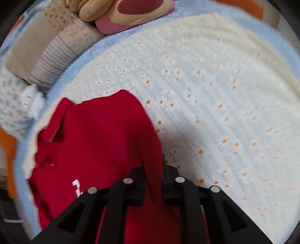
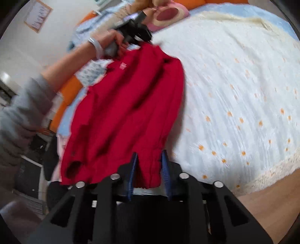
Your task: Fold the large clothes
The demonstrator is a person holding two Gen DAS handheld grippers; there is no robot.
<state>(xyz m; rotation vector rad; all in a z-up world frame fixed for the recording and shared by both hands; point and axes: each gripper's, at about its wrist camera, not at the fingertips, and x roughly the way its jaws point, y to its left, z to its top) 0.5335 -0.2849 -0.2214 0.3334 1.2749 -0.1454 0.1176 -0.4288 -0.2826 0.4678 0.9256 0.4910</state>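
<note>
A: How far along are you?

B: Barely begun. Your left gripper (image 1: 154, 165) fingers are clamped on the red jacket (image 2: 127, 105); your right gripper (image 2: 148, 161) fingers pinch its hem above the bed (image 2: 234, 84). 0 folds made.

Matt red cloth jacket (image 2: 127, 105); ribbed fleecy blanket (image 1: 215, 97)

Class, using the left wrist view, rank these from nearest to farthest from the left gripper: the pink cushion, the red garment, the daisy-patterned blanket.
1. Red garment: clamped in the jaws of the left gripper.
2. Daisy-patterned blanket: under it, spreading right and ahead.
3. Pink cushion: far end, top of the view.
</note>
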